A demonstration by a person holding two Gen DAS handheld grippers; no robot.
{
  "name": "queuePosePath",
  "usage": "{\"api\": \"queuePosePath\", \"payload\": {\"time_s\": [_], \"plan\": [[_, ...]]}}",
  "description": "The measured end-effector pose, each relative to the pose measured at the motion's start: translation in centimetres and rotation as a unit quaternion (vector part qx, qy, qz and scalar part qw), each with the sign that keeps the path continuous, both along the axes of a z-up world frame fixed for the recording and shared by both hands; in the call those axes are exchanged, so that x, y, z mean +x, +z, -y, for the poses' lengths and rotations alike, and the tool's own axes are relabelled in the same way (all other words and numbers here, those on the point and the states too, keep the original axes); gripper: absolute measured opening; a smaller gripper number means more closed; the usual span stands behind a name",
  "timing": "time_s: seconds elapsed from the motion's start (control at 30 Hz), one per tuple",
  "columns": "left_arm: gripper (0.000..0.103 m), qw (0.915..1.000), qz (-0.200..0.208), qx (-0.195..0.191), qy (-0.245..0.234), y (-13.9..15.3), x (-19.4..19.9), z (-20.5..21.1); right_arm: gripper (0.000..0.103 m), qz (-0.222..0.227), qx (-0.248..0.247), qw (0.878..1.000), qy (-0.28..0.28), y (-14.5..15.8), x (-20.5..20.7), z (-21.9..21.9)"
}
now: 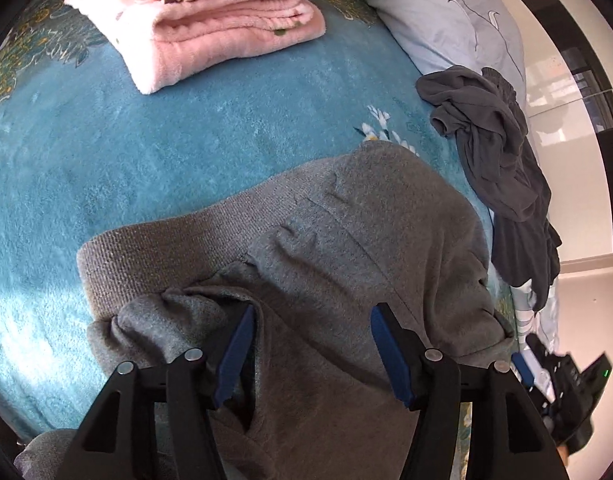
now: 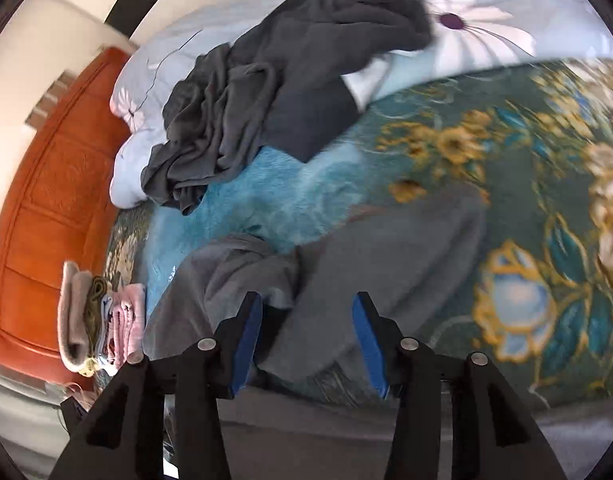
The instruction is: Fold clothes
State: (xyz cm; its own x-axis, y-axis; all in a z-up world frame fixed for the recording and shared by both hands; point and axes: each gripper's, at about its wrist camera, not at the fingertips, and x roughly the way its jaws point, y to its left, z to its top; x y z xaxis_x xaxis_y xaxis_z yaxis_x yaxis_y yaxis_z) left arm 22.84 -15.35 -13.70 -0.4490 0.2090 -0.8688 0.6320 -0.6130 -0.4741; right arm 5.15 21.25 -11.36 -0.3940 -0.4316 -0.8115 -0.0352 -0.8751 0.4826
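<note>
no readable writing; left gripper [image 1: 312,316] and right gripper [image 2: 306,304] gape above the grey garment [image 1: 346,240].

place: I'm looking at somebody's bedroom, pretty clearly a home
bed: plush teal blanket [image 1: 154,160] with gold flowers
bedding: pale floral pillow [image 1: 438,12] at the bed's far edge
laundry: folded stack [image 1: 210,20] near the far corner
door: orange wooden door [image 2: 54,200]

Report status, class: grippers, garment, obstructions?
Left gripper open above grey sweater, nothing gripped. Right gripper open, empty. Sweater lies partly folded on the blanket. Dark garment crumpled beside it, apart; nothing in the way.
</note>
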Motion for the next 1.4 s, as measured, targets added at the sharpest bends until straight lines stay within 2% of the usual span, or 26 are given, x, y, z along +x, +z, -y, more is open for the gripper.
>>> {"api": "queuePosePath", "payload": {"time_s": [0.17,0.23,0.27,0.33,0.37,0.47,0.57,0.63,0.7,0.77,0.9,1.0,1.03,1.13,1.23,1.27,1.3,1.4], "plan": [[0.064,0.9983,-0.025,-0.052,0.005,1.1,0.3,-0.2,0.049,0.035,0.117,0.99,0.069,-1.4,-5.0,6.4],[0.064,0.9976,-0.031,-0.056,0.024,1.3,0.7,0.5,0.048,0.058,0.161,0.982,0.083,-2.5,-5.8,6.9],[0.064,0.9978,-0.034,-0.046,0.032,0.9,0.7,1.2,0.047,0.067,0.178,0.978,0.081,-3.1,-5.8,6.9],[0.064,0.998,-0.033,-0.016,0.051,0.1,1.0,2.3,0.026,0.08,0.189,0.977,0.066,-3.9,-5.7,6.3],[0.064,0.9978,-0.03,0.003,0.06,-0.3,1.1,2.8,0.005,0.087,0.179,0.978,0.056,-4.2,-5.4,5.6],[0.064,0.9965,-0.029,0.03,0.072,-0.8,1.5,3.2,0.004,0.072,0.13,0.988,0.035,-3.3,-3.9,3.5],[0.064,0.9968,-0.039,0.027,0.065,-0.3,1.6,2.9,0.003,0.013,0.06,0.998,0.016,0.0,-0.2,0.8],[0.064,0.9969,-0.042,0.031,0.059,-0.3,1.5,2.8,0.003,-0.037,0.012,0.999,0.008,2.5,3.7,-0.9],[0.064,0.997,-0.045,0.039,0.049,-0.4,1.3,2.5,0.003,-0.063,-0.005,0.998,0.005,3.6,7.8,-2.2],[0.064,0.997,-0.048,0.053,0.031,-0.6,0.8,2.0,0.003,-0.044,0.008,0.999,0.013,2.2,11.2,-2.5],[0.064,0.9975,-0.042,0.05,-0.027,-0.2,-0.2,0.2,0.003,0.049,0.034,0.998,0.024,-3.2,15.6,-2.9],[0.064,0.9972,-0.035,0.029,-0.06,0.3,-0.8,-0.8,0.003,0.075,0.007,0.997,0.014,-4.6,17.2,-3.3],[0.064,0.997,-0.034,0.025,-0.066,0.3,-1.0,-0.9,0.004,0.072,0.004,0.997,0.003,-4.5,17.3,-3.6],[0.064,0.997,-0.034,0.048,-0.051,0.0,-0.6,-0.5,0.004,0.053,-0.001,0.998,-0.038,-3.4,16.3,-5.9],[0.064,0.9952,-0.043,0.083,-0.03,-0.4,-0.1,0.3,0.021,0.026,0.004,0.996,-0.085,-2.2,13.1,-9.0],[0.064,0.9947,-0.045,0.089,-0.025,-0.5,0.1,0.4,0.032,0.017,0.007,0.995,-0.098,-1.8,11.5,-10.0],[0.064,0.9945,-0.045,0.092,-0.022,-0.5,0.3,0.6,0.039,0.011,0.011,0.994,-0.107,-1.6,9.7,-10.6],[0.065,0.9942,-0.048,0.093,-0.023,-0.4,0.3,0.6,0.041,0.005,0.039,0.993,-0.108,-1.0,3.7,-10.8]]}}
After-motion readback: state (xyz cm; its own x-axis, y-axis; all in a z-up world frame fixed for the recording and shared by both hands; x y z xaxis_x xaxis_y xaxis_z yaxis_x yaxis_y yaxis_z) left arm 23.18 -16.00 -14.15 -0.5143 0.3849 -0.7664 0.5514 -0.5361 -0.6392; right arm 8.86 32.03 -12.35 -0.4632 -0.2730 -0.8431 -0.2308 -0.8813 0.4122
